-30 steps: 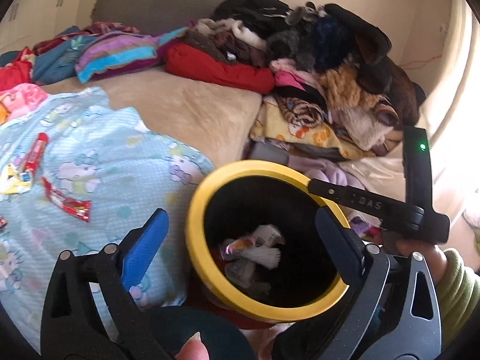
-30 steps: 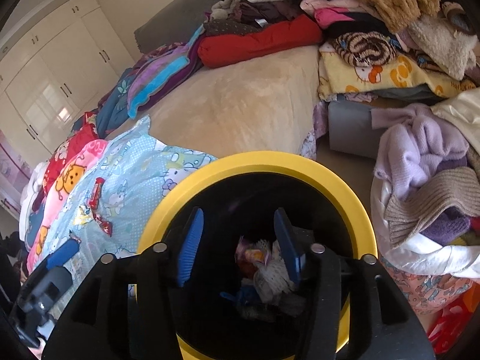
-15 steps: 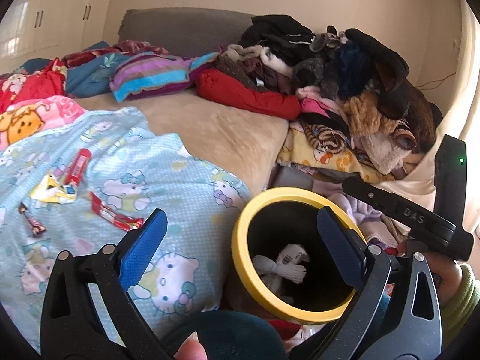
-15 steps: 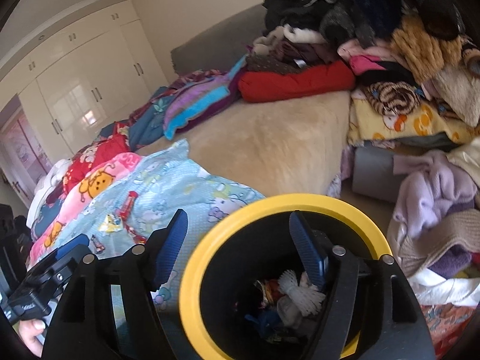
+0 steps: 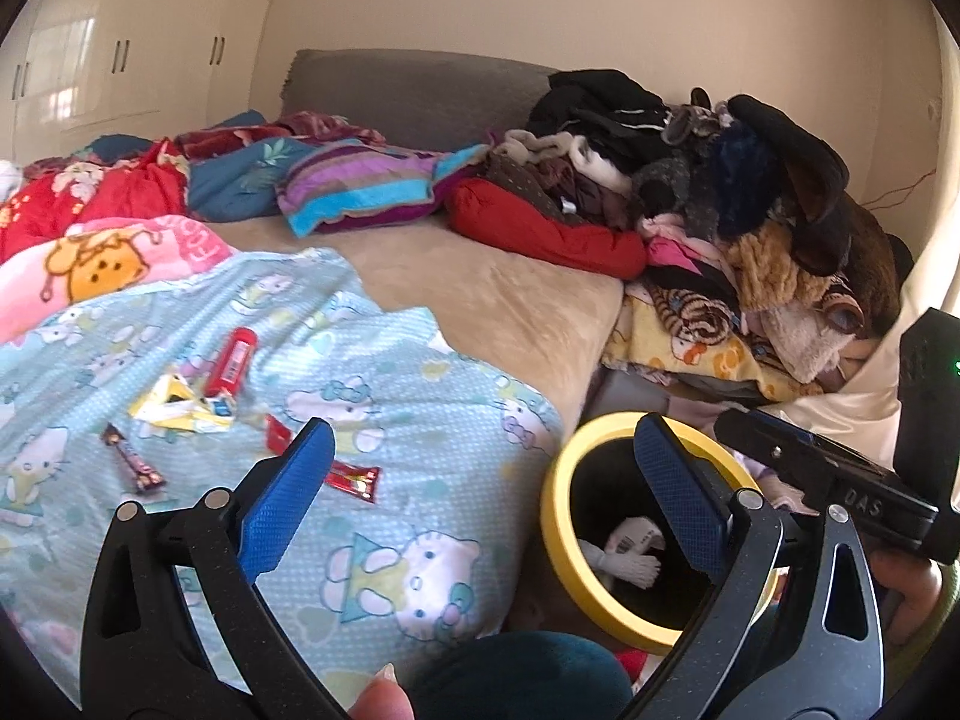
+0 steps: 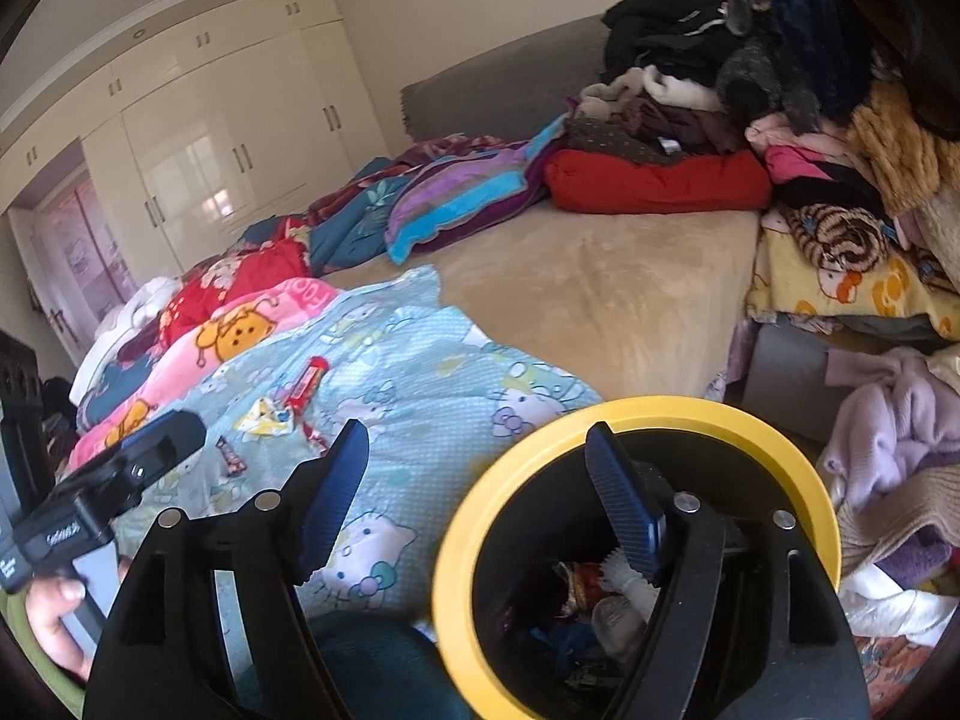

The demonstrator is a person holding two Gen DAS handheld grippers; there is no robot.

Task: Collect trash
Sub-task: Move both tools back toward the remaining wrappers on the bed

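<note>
A black bin with a yellow rim [image 5: 555, 516] stands beside the bed, with crumpled white trash [image 5: 630, 552] inside. My left gripper [image 5: 483, 426] is open and empty, between the bin and the blanket. Wrappers lie on the light-blue cartoon blanket [image 5: 420, 396]: a red tube [image 5: 231, 360], a yellow-white one [image 5: 174, 405], a dark bar wrapper [image 5: 132, 459] and a red one [image 5: 354, 480]. In the right wrist view my right gripper [image 6: 478, 429] hangs over the bin's left rim [image 6: 660, 411]. Its jaws are opening, with nothing between them.
A tall pile of clothes [image 5: 750, 210] fills the bed's right side, with more laundry [image 6: 888, 420] right of the bin. Pillows [image 5: 360, 186] line the grey headboard. White wardrobes [image 6: 210, 138] stand at the left. The person's teal-clad knee [image 5: 522, 672] is below the grippers.
Both grippers have risen and drawn back from the bin, which now sits lower and smaller. The right jaws have spread wider. More of the blanket and its wrappers has come into view.
</note>
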